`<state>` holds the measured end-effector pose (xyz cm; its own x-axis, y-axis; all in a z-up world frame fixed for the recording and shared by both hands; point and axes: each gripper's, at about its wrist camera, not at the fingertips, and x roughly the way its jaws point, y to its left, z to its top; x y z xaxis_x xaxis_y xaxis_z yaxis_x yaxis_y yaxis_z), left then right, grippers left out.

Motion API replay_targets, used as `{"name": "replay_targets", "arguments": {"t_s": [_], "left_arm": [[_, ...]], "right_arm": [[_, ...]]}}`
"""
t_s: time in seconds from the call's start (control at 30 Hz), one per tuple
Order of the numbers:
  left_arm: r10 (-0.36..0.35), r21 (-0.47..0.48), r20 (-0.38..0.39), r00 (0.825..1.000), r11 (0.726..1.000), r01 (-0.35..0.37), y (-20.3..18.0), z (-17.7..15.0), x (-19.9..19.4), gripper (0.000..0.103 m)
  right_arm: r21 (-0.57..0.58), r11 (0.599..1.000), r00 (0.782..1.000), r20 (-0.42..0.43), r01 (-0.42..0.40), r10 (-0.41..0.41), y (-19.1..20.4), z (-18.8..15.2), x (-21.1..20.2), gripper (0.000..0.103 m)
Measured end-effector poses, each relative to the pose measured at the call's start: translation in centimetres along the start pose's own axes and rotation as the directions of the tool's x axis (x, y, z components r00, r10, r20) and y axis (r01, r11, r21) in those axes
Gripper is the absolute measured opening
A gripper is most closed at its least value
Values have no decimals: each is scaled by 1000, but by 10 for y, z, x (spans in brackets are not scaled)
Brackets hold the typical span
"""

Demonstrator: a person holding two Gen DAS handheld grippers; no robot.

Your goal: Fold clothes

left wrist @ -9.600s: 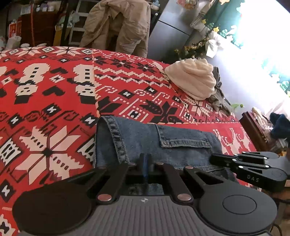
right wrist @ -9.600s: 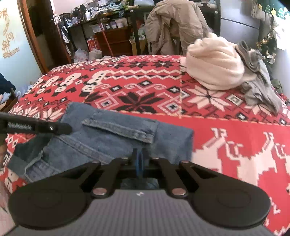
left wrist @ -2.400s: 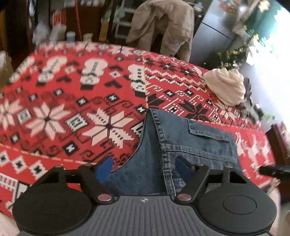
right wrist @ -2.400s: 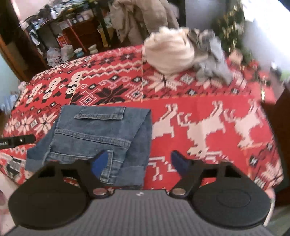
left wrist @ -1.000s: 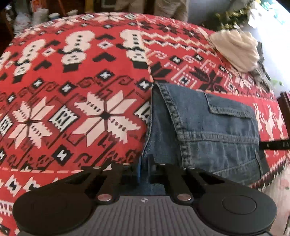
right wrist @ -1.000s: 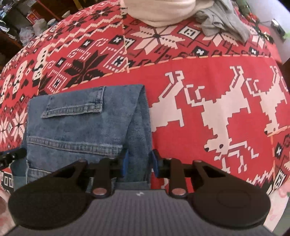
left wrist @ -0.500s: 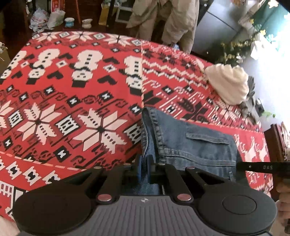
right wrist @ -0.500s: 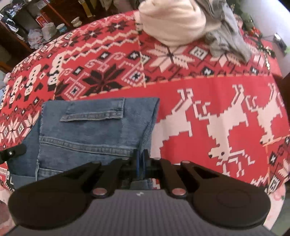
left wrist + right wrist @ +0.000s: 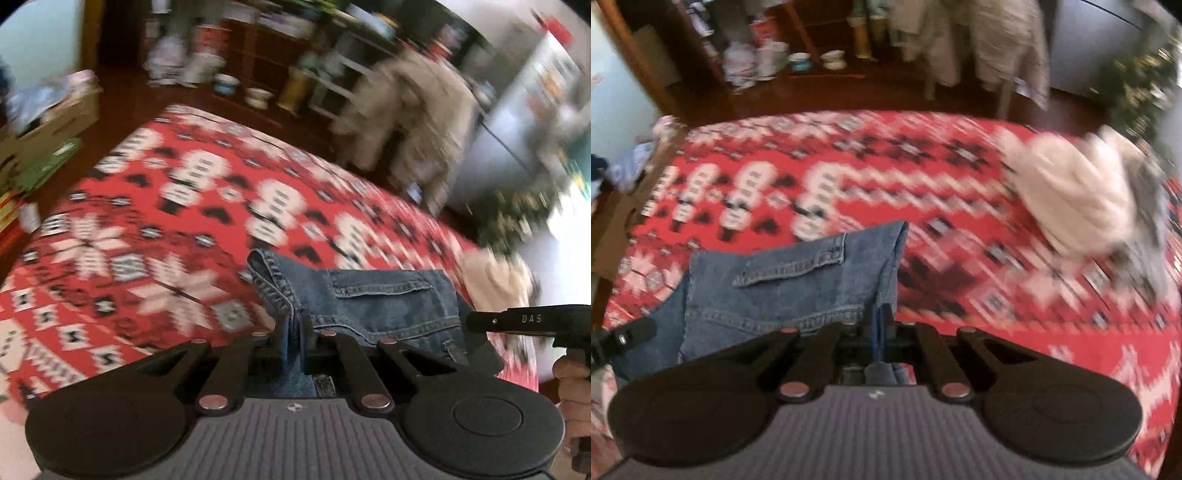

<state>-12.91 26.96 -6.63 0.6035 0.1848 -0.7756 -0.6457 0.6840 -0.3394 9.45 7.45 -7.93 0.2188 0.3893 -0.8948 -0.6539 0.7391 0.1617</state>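
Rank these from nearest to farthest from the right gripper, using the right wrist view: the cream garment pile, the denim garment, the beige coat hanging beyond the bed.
1. Denim garment: clamped in the right gripper, extending left.
2. Cream garment pile: on the red blanket, up and to the right.
3. Beige coat: hanging past the bed's far edge, top of view.

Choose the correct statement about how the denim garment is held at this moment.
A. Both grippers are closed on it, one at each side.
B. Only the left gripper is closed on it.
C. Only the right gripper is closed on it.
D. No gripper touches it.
A: the left gripper and the right gripper each have their fingers shut on an edge of the denim garment.
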Motion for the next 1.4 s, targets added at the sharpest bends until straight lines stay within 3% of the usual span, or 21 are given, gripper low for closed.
{"name": "replay_targets", "arguments": {"t_s": [0.13, 0.23, 0.43, 0.63, 0.73, 0.9, 1.0, 1.2, 1.33, 1.4], "left_arm": [[66, -142, 83, 994, 988, -53, 39, 22, -17, 6], [134, -252, 134, 982, 963, -97, 64, 37, -21, 6], [276, -460, 170, 946, 871, -172, 110, 63, -14, 6], [355, -568, 154, 922, 795, -212, 129, 77, 0, 6], [358, -583, 159, 920, 786, -205, 132, 74, 7, 6], [311, -589, 101, 945, 784, -195, 136, 60, 31, 6], [345, -578, 82, 935, 781, -237, 137, 54, 37, 6], [334, -584, 126, 934, 786, -202, 139, 50, 23, 6], [245, -611, 29, 969, 772, -177, 158, 36, 42, 6], [215, -625, -1, 977, 762, -168, 171, 27, 46, 6]], "right_arm": [[-101, 993, 997, 20, -67, 69, 60, 53, 14, 1], [-208, 972, 993, 27, -109, 117, 118, 94, 31, 1], [-335, 917, 974, -2, -214, 227, 235, 173, 81, 1], [-397, 874, 959, -76, -280, 272, 320, 219, 137, 1], [-433, 854, 956, -100, -290, 274, 343, 227, 159, 1], [-425, 859, 958, -134, -286, 253, 351, 232, 204, 1], [-405, 873, 962, -151, -270, 227, 345, 228, 228, 1], [-384, 878, 958, -142, -285, 249, 338, 227, 236, 1], [-377, 886, 963, -137, -269, 234, 336, 226, 243, 1], [-376, 897, 971, -139, -234, 195, 334, 224, 252, 2]]}}
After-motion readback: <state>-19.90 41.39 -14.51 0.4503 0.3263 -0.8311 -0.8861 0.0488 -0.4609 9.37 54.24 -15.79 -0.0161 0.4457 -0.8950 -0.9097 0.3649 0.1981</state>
